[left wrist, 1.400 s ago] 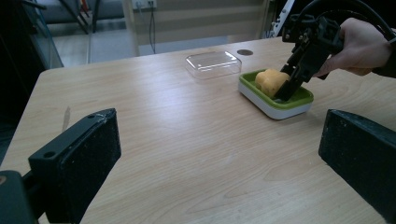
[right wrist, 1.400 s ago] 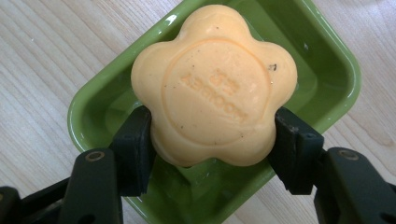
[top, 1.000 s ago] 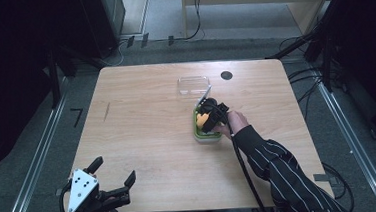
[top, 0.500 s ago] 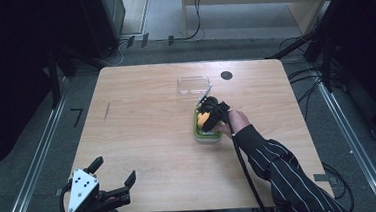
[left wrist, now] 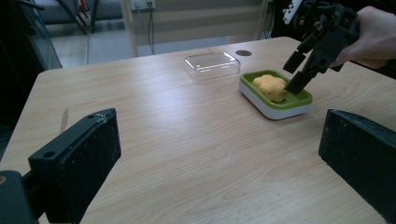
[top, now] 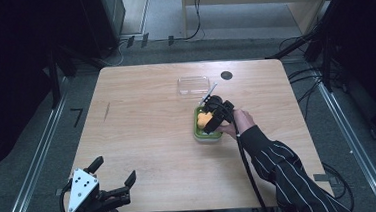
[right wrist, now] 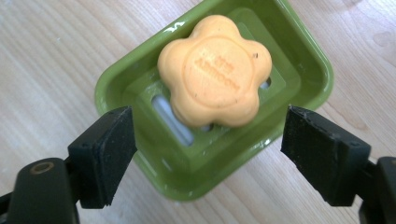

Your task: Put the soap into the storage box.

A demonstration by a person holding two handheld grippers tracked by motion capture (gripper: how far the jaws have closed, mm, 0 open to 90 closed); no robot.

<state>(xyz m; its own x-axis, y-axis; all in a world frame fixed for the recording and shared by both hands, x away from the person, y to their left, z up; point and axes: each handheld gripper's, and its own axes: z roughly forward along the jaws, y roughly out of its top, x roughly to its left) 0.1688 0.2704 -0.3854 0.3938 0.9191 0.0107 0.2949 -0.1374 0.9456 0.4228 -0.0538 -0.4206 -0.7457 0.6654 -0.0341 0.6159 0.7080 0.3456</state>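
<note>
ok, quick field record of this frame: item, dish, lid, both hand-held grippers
item: orange flower-shaped soap, lying in the dish
dish: green soap dish on the wooden table
lid: clear lid, on the table beyond the dish, apart from it
right hand-held gripper: over the dish, jaws just opened, soap free
left hand-held gripper: open, holding nothing, near table edge

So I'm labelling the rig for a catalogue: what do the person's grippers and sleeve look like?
Both grippers are black with two blocky, flat-faced jaws. The left gripper carries a grey three-cornered plate dotted with dark marks. The right gripper trails a black cable along the forearm. The sleeve is dark with thin white stripes.
</note>
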